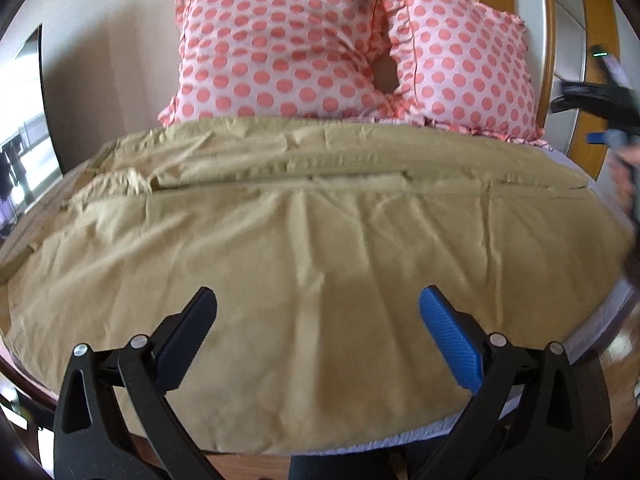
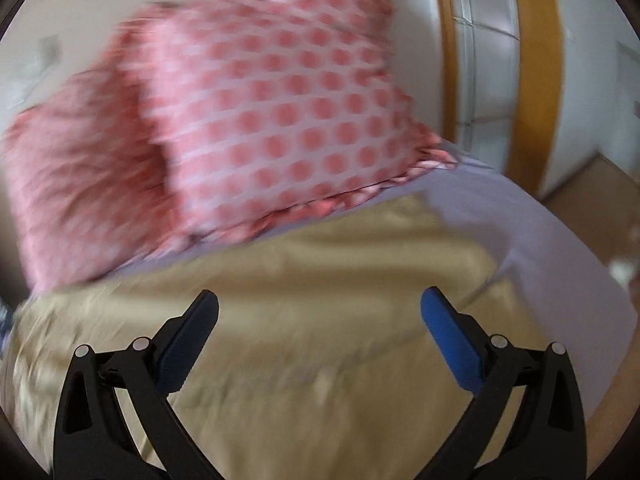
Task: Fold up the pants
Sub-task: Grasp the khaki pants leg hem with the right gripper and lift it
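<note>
Pants [image 1: 304, 232], khaki, lie spread flat on the bed just ahead of and beneath my left claw [image 1: 318, 306]; my right claw [image 2: 320, 306] hovers over their far-right end. Both claws gape wide, empty. Soft, light cloth; I'd pinch an outer edge or hem.

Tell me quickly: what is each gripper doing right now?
Left gripper: open, holding nothing, above the pants.
Right gripper: open, holding nothing, also above the pants.
</note>
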The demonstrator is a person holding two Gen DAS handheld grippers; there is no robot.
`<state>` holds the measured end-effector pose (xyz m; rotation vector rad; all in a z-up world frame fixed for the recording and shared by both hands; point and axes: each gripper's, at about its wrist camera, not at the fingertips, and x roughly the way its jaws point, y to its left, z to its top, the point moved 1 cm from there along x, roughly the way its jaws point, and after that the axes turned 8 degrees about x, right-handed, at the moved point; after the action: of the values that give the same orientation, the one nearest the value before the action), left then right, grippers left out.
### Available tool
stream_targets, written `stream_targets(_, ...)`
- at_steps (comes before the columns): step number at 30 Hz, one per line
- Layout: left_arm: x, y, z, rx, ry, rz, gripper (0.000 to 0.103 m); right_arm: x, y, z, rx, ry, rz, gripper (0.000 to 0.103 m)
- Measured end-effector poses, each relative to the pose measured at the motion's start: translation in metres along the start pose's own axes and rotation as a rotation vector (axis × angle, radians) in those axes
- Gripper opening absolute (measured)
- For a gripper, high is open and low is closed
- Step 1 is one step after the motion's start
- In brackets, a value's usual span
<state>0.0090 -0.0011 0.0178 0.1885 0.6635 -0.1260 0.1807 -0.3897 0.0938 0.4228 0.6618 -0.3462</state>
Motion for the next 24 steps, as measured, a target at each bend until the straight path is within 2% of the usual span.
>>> stream_targets(1, -0.001, 0.0, 0.004, 0.004, -0.012, -0.003, 0.101, 0.021, 0.0, 0.013, 0.023, 0.019, -0.037, 0.084)
stream_targets(4, -0.004, 0.002, 0.011, 0.011, -0.047, -0.027, 0.101, 0.092, -0.007, 0.047, 0.141, 0.135, -0.122, 0.069)
stream_targets(6, -0.002, 0.003, 0.016, 0.024, -0.067, -0.062, 0.101, 0.132, -0.011, 0.061, 0.227, 0.189, -0.182, 0.068)
stream_targets(12, 0.013, 0.0, 0.02, 0.055, -0.06, -0.08, 0.101, 0.197, -0.008, 0.074, 0.26, 0.213, -0.36, 0.067)
stream_targets(14, 0.016, 0.0, 0.019, 0.045, -0.058, -0.102, 0.101, 0.206, -0.012, 0.07, 0.232, 0.202, -0.397, 0.055)
stream_targets(15, 0.017, 0.001, 0.019, 0.035, -0.06, -0.119, 0.101, 0.206, -0.013, 0.07, 0.219, 0.186, -0.398, 0.051)
stream_targets(16, 0.018, 0.001, 0.018, 0.027, -0.061, -0.13, 0.101, 0.204, -0.016, 0.069, 0.218, 0.168, -0.386, 0.039)
stream_targets(19, 0.02, 0.002, 0.017, 0.005, -0.063, -0.159, 0.101, 0.196, -0.031, 0.066, 0.226, 0.107, -0.356, 0.016)
stream_targets(22, 0.017, 0.005, 0.017, -0.014, -0.065, -0.162, 0.101, 0.189, -0.051, 0.064, 0.297, 0.096, -0.255, 0.006)
stream_targets(24, 0.01, 0.012, 0.014, -0.036, -0.076, -0.153, 0.101, 0.168, -0.07, 0.061, 0.376, 0.067, -0.128, 0.005)
